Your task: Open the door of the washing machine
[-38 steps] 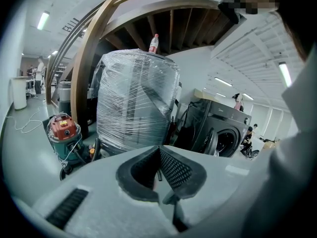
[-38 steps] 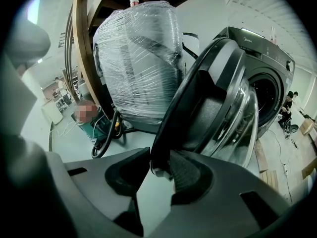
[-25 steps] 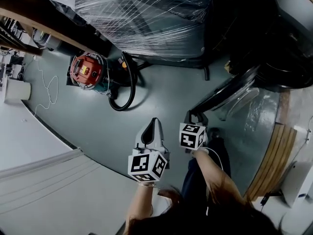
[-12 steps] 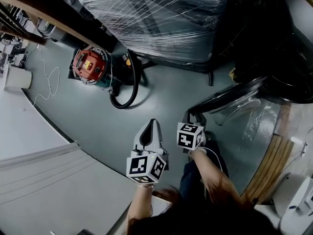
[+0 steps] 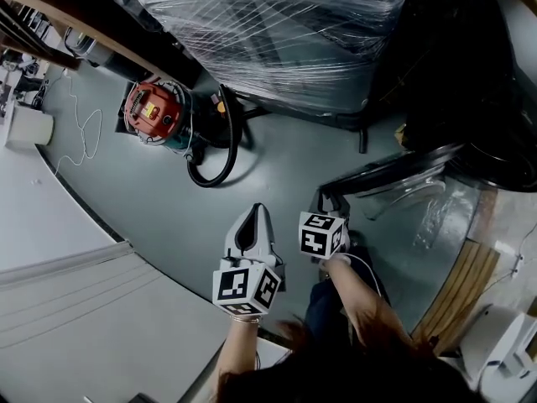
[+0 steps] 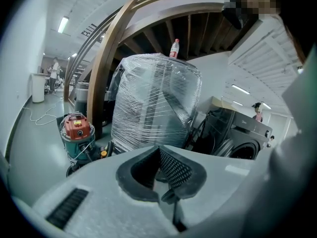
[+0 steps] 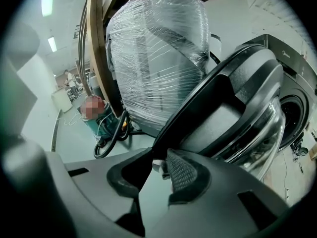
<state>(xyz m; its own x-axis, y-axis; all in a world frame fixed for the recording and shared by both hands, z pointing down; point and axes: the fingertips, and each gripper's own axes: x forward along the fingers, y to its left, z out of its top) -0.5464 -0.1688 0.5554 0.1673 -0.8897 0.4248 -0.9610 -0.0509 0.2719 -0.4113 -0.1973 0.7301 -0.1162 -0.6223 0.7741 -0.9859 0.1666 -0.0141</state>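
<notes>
1. The door (image 7: 233,103) stands swung well out from the washing machine (image 7: 293,58), at the right of the scene. The drum mouth is uncovered behind it. Its free edge points toward us, and its hinge side is at the far right.
2. The right hand-held gripper (image 7: 159,157) is at that free edge. The dark rim runs down into the mouth of its jaws, which are closing. A small pale part of the edge shows between them. We cannot see the pads pressing on the rim.
3. The left hand-held gripper (image 6: 159,150) hangs just left of the right one, over bare floor (image 5: 277,166). Its jaws are together and hold nothing, and it plays no part in the door.
4. We judge the opening step nearly or fully done, since the door is unlatched and wide.
5. If more swing is wanted, the next move calls for a firm pinch on the rim. Then we would make a slow pull that follows the door's arc round the hinge rather than a straight line, so the edge does not slip out.
6. Farther out, the wrapped load (image 5: 277,32) stands at the far left of the door. The vacuum (image 5: 151,116) lies beyond it at the left. Both are well apart from the door's edge.
</notes>
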